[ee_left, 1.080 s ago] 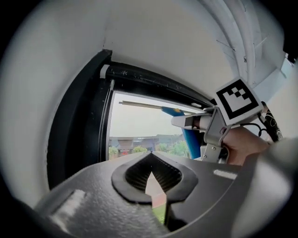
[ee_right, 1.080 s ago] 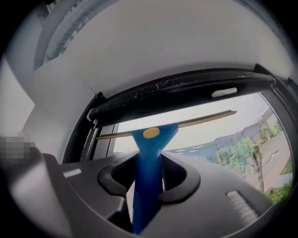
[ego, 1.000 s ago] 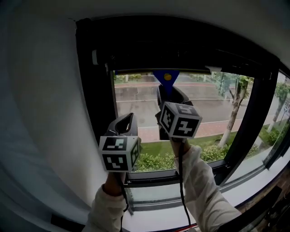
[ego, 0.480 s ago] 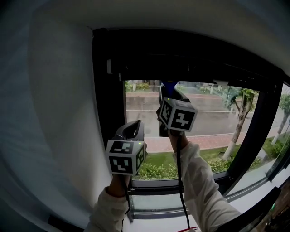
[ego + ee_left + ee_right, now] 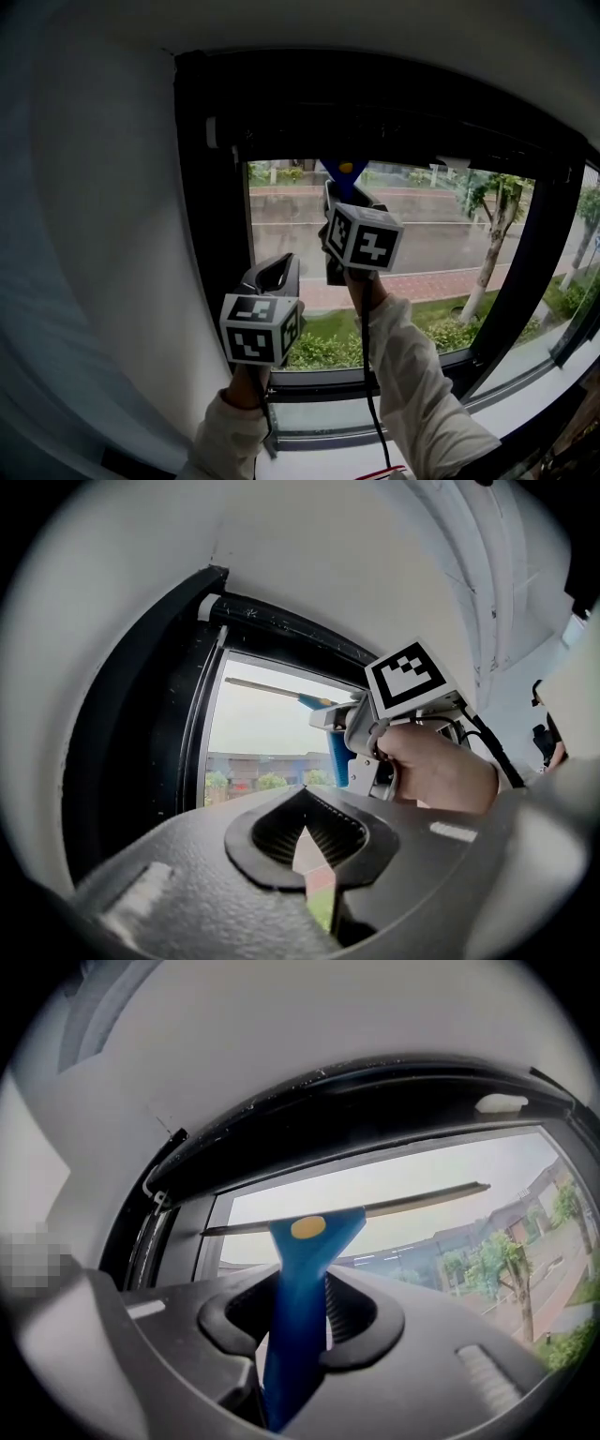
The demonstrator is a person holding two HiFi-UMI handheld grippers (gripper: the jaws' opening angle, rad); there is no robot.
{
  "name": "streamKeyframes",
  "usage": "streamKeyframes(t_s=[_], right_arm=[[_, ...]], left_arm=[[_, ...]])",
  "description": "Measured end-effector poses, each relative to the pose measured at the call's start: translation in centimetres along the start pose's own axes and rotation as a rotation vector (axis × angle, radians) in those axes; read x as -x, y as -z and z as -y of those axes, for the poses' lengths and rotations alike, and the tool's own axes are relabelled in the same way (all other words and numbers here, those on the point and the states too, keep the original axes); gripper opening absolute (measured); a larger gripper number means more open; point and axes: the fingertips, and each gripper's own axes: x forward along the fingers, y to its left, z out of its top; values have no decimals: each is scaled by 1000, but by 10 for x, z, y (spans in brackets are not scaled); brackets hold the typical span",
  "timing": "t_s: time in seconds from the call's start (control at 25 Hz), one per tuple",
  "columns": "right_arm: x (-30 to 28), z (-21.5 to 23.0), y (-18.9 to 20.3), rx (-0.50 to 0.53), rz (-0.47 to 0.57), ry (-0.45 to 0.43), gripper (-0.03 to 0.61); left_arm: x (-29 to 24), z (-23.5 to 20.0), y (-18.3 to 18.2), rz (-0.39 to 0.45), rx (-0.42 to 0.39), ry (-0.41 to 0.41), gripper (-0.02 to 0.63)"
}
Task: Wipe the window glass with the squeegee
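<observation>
A blue squeegee [image 5: 314, 1241] with a yellow dot on its handle stands upright, and my right gripper [image 5: 298, 1309] is shut on that handle. Its thin blade [image 5: 375, 1204] lies along the top of the window glass [image 5: 431, 1227]. In the head view the right gripper [image 5: 337, 202] is raised at the upper middle of the pane [image 5: 431, 234], with the squeegee's head [image 5: 343, 169] just under the top frame. My left gripper [image 5: 272, 277] hangs lower, by the left frame. Its jaws are shut on nothing [image 5: 305, 834]. From the left gripper view the squeegee [image 5: 335, 752] shows in the right gripper [image 5: 375, 738].
A thick black window frame [image 5: 211, 234] borders the pane, with a white wall [image 5: 103, 281] to its left. A sill [image 5: 319, 412] runs below. A second frame post [image 5: 525, 253] stands at the right. A black cable [image 5: 367, 394] hangs from the right gripper.
The right gripper and squeegee have shifted slightly left along the top of the pane. The left gripper has stayed low by the left frame.
</observation>
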Motion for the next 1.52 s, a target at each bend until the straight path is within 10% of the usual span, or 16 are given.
streamKeyframes(t_s=[1.52], right_arm=[[51,11,175,-1,-241,-9,120]], left_arm=[[16,23,139,-204,115,12,1]])
